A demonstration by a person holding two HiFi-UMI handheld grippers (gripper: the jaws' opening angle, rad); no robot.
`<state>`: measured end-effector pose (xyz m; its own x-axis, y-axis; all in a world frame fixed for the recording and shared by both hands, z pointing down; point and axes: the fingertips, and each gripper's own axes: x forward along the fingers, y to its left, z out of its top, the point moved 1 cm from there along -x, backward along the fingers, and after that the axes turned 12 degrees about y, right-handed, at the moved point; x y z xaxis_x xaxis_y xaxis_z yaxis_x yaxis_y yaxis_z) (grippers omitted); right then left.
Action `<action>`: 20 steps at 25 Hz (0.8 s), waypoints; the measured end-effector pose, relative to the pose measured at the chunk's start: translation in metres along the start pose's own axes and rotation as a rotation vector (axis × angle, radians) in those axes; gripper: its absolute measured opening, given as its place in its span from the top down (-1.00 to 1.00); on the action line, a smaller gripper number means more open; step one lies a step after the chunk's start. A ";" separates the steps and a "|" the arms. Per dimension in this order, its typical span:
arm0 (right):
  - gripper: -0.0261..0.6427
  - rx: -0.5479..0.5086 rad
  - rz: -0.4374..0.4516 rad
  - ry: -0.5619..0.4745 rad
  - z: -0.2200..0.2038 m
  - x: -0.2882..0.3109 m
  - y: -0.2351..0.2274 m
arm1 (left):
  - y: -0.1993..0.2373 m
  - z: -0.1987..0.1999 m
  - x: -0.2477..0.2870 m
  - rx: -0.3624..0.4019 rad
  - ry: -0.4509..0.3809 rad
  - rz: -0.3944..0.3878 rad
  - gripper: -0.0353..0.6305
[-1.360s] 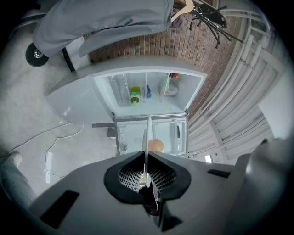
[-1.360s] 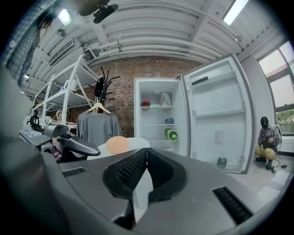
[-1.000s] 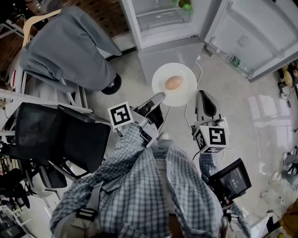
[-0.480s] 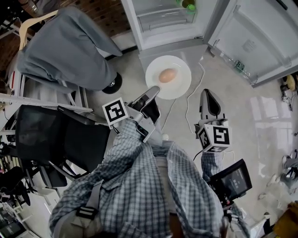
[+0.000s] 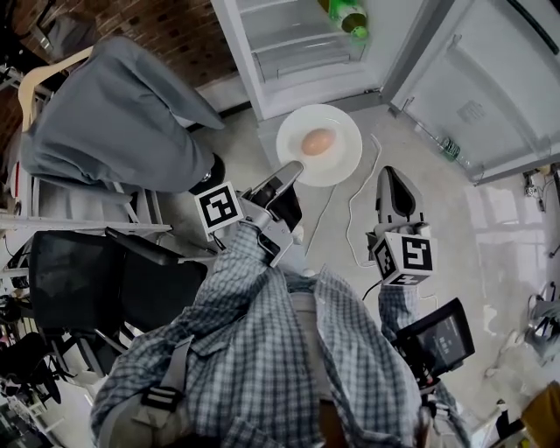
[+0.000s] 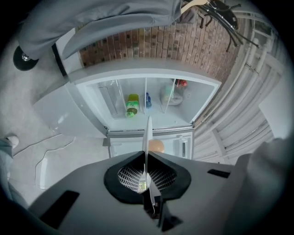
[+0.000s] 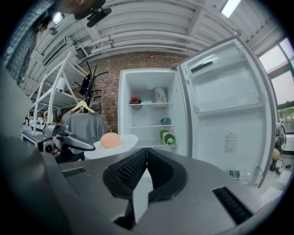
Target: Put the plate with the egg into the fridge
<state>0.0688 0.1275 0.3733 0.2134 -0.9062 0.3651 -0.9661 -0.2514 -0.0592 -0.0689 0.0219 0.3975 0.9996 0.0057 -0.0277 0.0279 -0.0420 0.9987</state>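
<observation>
Holding the plate (image 5: pixel 343 164) level in the air just before the open fridge (image 5: pixel 289 61), with the egg (image 5: pixel 318 141) at its middle; kept flat, likely, to stop the egg rolling off. Pinched at the near rim by the left gripper (image 5: pixel 293 172), jaws clamped on the thin edge, leaving the far side free to go onto a shelf first. Beside it, apart from the plate, the right gripper (image 5: pixel 393 178): jaws pressed together on nothing, probably spare for now. Inside, a green bottle (image 5: pixel 347 16) lying on a shelf.
</observation>
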 end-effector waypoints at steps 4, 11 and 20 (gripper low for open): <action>0.90 -0.026 -0.006 -0.022 0.019 0.031 0.001 | 0.002 0.033 0.014 -0.002 0.023 -0.005 0.84; 0.90 -0.028 -0.034 -0.036 0.044 0.081 -0.001 | 0.004 0.088 0.035 0.005 0.049 -0.015 0.84; 0.90 -0.040 -0.042 -0.030 0.050 0.118 -0.001 | 0.018 0.127 0.050 -0.005 0.065 -0.006 0.84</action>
<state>0.1026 0.0038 0.3697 0.2573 -0.9051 0.3384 -0.9612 -0.2759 -0.0070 -0.0174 -0.1050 0.4084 0.9970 0.0711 -0.0315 0.0342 -0.0372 0.9987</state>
